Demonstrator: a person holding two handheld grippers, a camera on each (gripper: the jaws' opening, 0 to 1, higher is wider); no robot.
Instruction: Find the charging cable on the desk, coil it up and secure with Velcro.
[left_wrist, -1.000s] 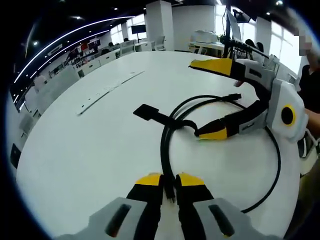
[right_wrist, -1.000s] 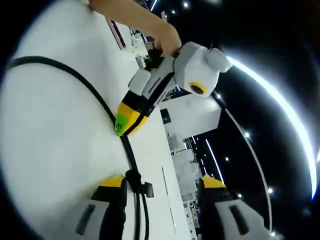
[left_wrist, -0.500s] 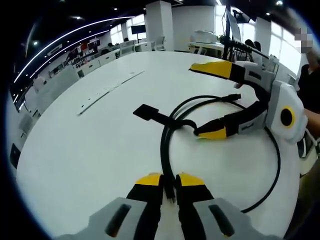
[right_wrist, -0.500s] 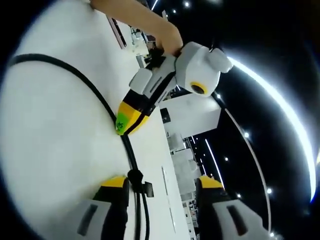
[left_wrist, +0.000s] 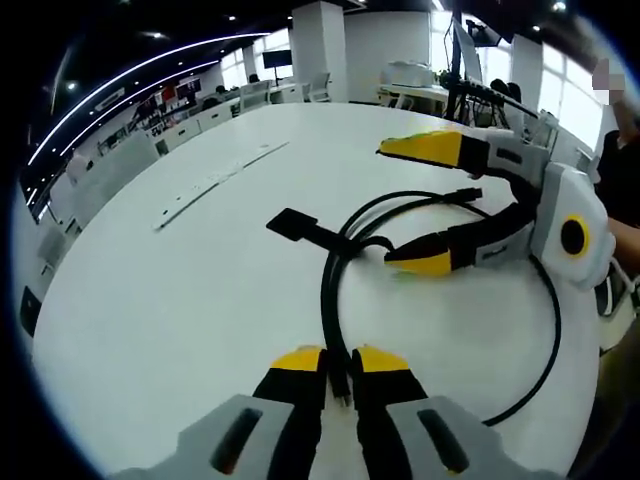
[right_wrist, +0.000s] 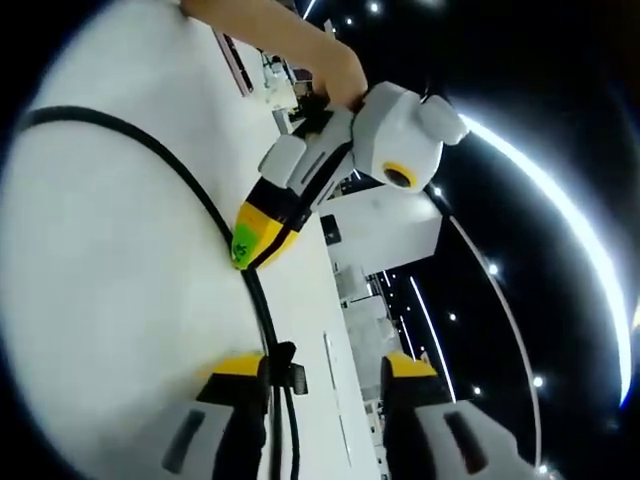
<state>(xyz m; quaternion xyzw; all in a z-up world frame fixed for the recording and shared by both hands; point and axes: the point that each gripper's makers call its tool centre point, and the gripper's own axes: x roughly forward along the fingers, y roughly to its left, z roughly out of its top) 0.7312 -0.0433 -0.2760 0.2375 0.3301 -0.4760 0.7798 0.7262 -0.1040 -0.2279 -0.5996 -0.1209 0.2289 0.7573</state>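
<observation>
A black charging cable lies in loose loops on the white table. A black Velcro strap sits on it at the far end of the loops. My left gripper is shut on the doubled cable near me. My right gripper comes in from the right, open, one jaw resting beside the cable close to the strap. In the right gripper view, my right gripper is open with the cable and strap running up along its left jaw. My left gripper pinches the cable further on.
A long white strip lies on the table at the far left. Office desks and chairs stand beyond the table's far edge. A person stands at the right. A bare forearm holds the left gripper.
The right gripper's jaws have drawn a little closer together around the cable by the strap. The left gripper and the cable have stayed put.
</observation>
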